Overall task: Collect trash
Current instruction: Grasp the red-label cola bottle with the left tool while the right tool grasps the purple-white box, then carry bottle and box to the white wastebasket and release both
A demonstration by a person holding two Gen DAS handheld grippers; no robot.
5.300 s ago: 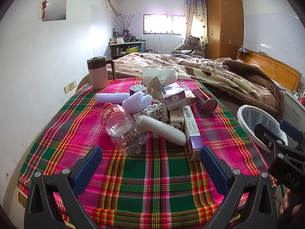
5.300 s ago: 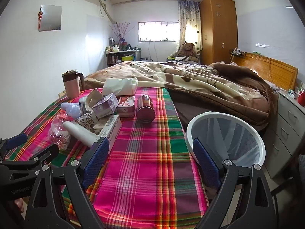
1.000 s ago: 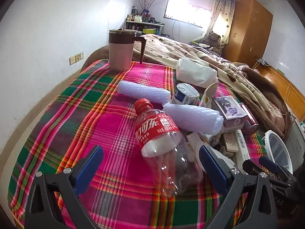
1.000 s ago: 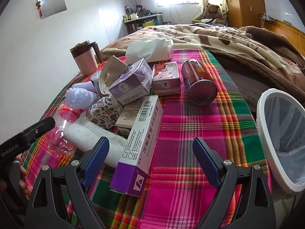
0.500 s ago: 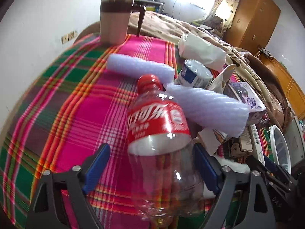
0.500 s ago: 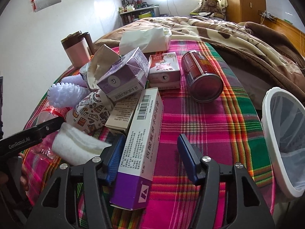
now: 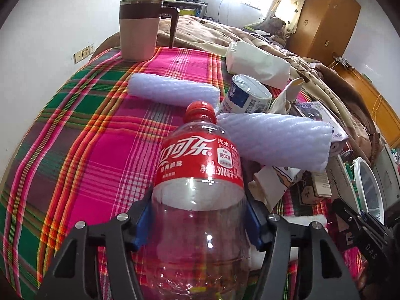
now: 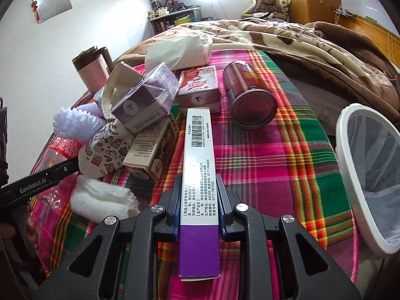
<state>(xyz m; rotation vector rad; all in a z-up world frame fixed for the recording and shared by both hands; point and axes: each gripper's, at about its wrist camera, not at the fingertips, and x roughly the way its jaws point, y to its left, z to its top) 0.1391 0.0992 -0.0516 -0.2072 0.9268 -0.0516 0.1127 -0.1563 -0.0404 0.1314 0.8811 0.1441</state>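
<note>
Left gripper (image 7: 198, 218) fingers clamp an empty cola bottle (image 7: 200, 200); right gripper (image 8: 199, 203) fingers clamp a purple carton (image 8: 199, 175); white bin (image 8: 350, 165) beside the plaid tabletop (image 8: 275, 162).

Two handheld grippers, left gripper (image 7: 198, 221) and right gripper (image 8: 198, 208), each of black angular plastic with triangular cut-outs, silver round screws and blue finger pads; white "GenRobot.AI" lettering on one side
</note>
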